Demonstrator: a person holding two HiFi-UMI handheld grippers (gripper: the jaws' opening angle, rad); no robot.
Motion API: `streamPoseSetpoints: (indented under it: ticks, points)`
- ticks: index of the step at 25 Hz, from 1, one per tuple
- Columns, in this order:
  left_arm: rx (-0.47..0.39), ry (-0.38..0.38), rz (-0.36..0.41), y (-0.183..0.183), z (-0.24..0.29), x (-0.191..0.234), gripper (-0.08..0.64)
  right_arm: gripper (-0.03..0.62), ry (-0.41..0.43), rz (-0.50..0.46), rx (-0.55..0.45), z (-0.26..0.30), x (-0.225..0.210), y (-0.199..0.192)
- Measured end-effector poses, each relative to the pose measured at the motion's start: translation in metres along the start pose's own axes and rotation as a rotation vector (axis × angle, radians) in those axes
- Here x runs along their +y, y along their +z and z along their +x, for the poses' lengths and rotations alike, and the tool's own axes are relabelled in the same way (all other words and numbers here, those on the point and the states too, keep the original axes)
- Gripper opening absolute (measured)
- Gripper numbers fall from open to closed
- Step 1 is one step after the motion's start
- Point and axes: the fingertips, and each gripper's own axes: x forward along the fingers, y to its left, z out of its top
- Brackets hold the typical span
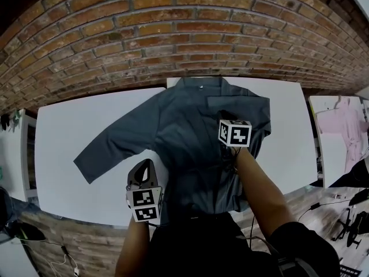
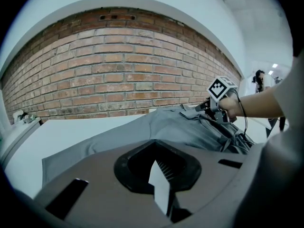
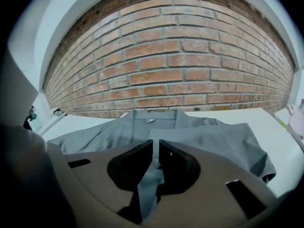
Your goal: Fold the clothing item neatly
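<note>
A grey button shirt [image 1: 184, 137] lies spread on the white table [image 1: 63, 172], collar [image 1: 199, 84] toward the brick wall. Its left sleeve [image 1: 109, 146] stretches out flat to the left. The right sleeve [image 1: 239, 105] is folded in over the chest. My right gripper [image 1: 226, 119] hovers over that folded sleeve, its jaws a narrow slit apart; in the right gripper view [image 3: 156, 148] only grey cloth shows through the slit. My left gripper [image 1: 145, 167] sits by the shirt's lower left edge, shut, with nothing seen in it [image 2: 156, 163]. The left gripper view shows the shirt [image 2: 180, 127] and right gripper [image 2: 202, 107].
A red brick wall [image 1: 173, 33] runs behind the table. To the right stands a second white table with a pink garment [image 1: 346, 126]. Cables and dark gear [image 1: 351, 218] lie on the floor at lower right. A white shelf [image 1: 14, 149] stands at the left.
</note>
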Motion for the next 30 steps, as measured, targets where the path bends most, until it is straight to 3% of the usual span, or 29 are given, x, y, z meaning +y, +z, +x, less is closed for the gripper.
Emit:
streamPoseSetpoints:
  ticks: [2,5,13,19,24,30]
  points:
    - [0.004,0.001,0.002,-0.003,-0.003,0.001,-0.002,0.04,-0.061,0.043,0.032,0.01,-0.029,-0.003]
    - [0.007,0.003,0.007,-0.006,-0.005,0.003,-0.002,0.04,-0.074,0.087,0.109,0.023,-0.043,-0.02]
    - [0.009,0.002,0.006,-0.008,-0.004,0.008,-0.002,0.04,-0.015,0.058,0.173,0.016,-0.006,-0.056]
    - [0.013,0.038,0.002,-0.007,-0.003,0.016,-0.002,0.039,0.022,0.047,0.164,0.003,0.005,-0.051]
    - [0.043,0.15,0.004,-0.016,-0.007,0.055,-0.002,0.038,0.105,0.016,0.102,-0.019,0.035,-0.039]
    - [0.084,0.38,0.008,-0.034,-0.035,0.132,-0.002,0.038,0.227,-0.045,0.054,-0.033,0.09,-0.034]
